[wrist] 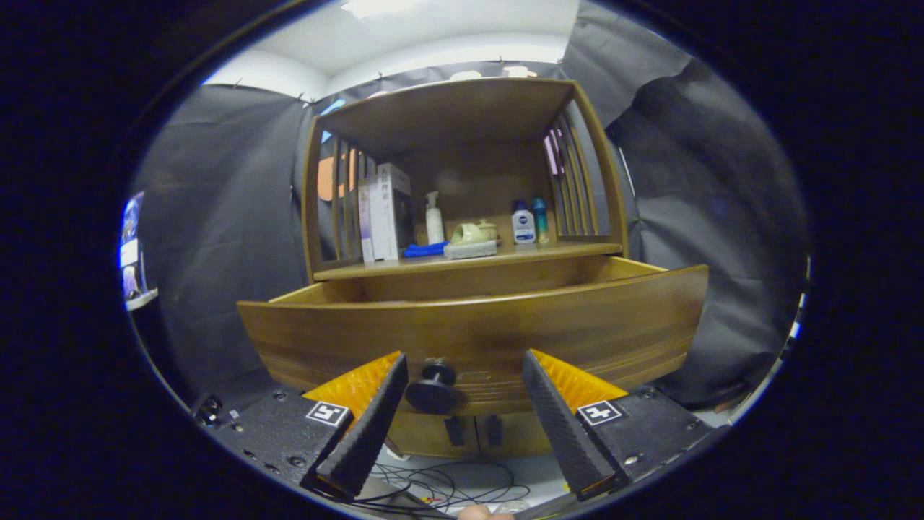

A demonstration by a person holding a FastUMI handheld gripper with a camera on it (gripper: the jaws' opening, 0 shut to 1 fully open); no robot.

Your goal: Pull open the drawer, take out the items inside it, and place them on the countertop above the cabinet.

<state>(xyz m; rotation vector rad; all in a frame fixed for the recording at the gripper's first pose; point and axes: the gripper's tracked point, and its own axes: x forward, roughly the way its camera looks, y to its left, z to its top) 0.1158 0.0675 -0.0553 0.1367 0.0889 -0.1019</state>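
Tongs gaping wide, straddling the black knob of the pulled-out wooden drawer, touching nothing.

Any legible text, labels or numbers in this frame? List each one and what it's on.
No text reads clearly.
Books on the shelf: spine print, too small to read.
White bottle with blue label: blurred.
Pump bottle: no print that I can make out.
Gripper: a square black-and-white marker on each side, patterns and not words; fingers open, drawer knob between them.
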